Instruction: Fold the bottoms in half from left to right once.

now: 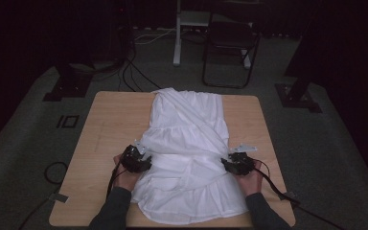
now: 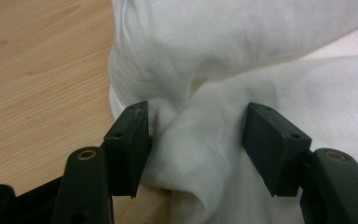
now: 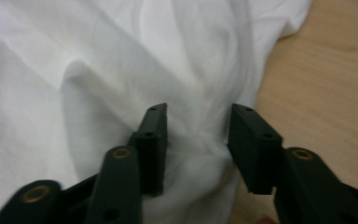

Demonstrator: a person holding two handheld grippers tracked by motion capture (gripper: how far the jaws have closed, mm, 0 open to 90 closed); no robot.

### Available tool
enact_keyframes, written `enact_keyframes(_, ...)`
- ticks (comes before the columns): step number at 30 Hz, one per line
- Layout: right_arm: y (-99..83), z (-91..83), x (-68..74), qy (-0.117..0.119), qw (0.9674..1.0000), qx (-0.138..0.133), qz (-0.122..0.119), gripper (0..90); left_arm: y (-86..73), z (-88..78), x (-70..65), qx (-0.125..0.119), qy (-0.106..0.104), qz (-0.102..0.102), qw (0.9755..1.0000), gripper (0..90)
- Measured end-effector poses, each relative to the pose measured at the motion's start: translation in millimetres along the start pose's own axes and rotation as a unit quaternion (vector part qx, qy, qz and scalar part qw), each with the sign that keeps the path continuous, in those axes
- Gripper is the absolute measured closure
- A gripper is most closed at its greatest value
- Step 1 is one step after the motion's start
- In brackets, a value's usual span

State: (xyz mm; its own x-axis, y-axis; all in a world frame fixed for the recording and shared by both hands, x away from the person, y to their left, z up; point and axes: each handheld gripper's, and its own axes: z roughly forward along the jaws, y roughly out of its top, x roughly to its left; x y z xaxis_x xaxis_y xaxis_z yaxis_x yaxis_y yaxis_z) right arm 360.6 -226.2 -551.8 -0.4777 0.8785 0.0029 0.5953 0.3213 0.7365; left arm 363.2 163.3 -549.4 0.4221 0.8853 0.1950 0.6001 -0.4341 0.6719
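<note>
On the tabletop [image 1: 110,120] lies a white garment [image 1: 187,143]; both the left claw [image 1: 141,160] and right claw [image 1: 229,164] stand half-open, straddling bunched edges ungripped. Closing could catch several layers and skew the fold.

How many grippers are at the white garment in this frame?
2. The left gripper is at the left edge of the white garment, the right gripper at its right edge, both around its narrow middle on the table.
</note>
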Motion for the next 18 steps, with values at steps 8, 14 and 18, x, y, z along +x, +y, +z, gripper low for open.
enact_keyframes(8, 14.4, -40.2, 8.0, 0.055, 0.9961, -0.069, -0.001, 53.0, -12.7, -39.1, 2.5, -0.048, -0.011, -0.014, 0.9987, 41.3)
enact_keyframes(14, 14.9, -19.3, 28.2, 0.081, 0.9955, -0.042, -0.026, 52.8, -33.2, -53.8, -5.7, -0.035, -0.036, -0.012, 0.9986, 40.3)
enact_keyframes(18, 8.7, -17.1, 27.5, 0.099, 0.9944, -0.019, -0.03, 85.3, -49.5, -53.3, -20.0, -0.01, -0.05, 0.017, 0.9986, 40.3)
